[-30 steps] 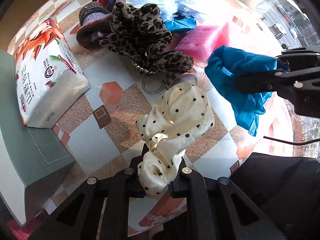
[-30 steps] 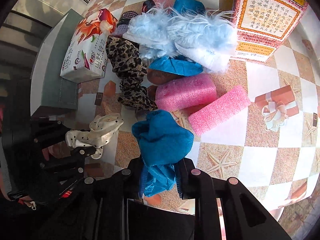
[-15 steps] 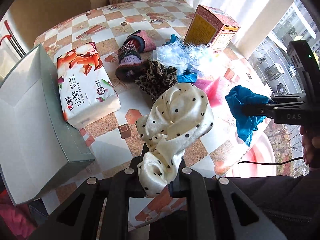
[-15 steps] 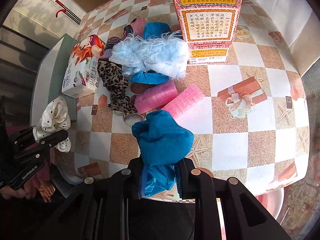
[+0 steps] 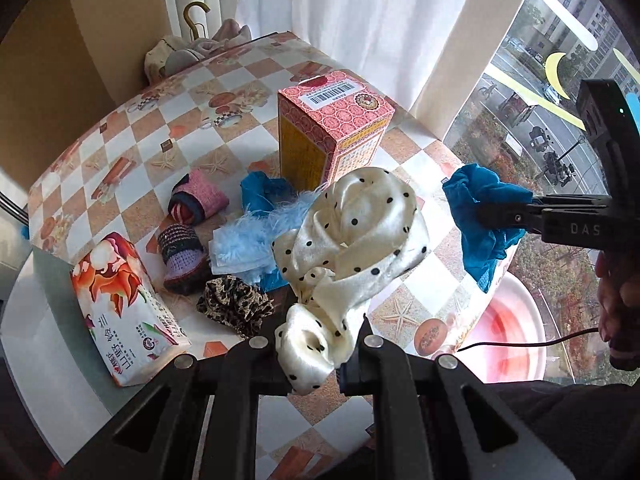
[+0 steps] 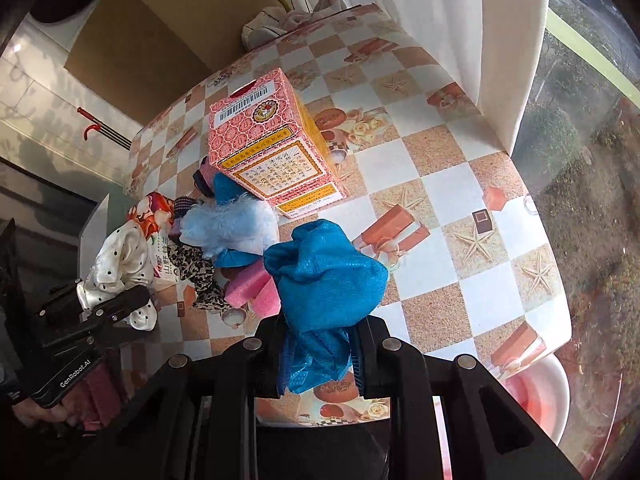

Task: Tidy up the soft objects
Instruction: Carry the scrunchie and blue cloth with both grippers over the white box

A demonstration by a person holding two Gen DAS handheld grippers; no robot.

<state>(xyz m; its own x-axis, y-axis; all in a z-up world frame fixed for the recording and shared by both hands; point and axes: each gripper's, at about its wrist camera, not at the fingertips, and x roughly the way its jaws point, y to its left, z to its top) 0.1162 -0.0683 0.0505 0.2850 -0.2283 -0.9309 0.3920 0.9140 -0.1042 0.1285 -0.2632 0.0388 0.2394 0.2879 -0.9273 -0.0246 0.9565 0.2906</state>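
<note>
My left gripper (image 5: 316,354) is shut on a cream scrunchie with black dots (image 5: 352,248), held high above the table; the same gripper (image 6: 86,300) and scrunchie (image 6: 120,260) show at the left of the right wrist view. My right gripper (image 6: 318,354) is shut on a crumpled blue mesh cloth (image 6: 326,276), also raised; in the left wrist view that cloth (image 5: 480,224) hangs from the right gripper (image 5: 486,210) at the right. Below on the table lie a leopard scrunchie (image 5: 234,304), pale blue fluffy pieces (image 5: 256,240), pink sponges (image 6: 254,286) and knitted cuffs (image 5: 198,200).
A tall red and yellow carton (image 5: 328,132) stands mid-table behind the pile. A flowered tissue pack (image 5: 120,308) lies at the left, beside a grey-green box (image 6: 94,216). The checked tablecloth (image 6: 460,184) spreads to the right. A pink basin (image 5: 516,328) sits below the table's right edge.
Both grippers have risen well above the table with their cloths still held, so the table and pile look smaller and farther. The carton, curtain and window have come into view.
</note>
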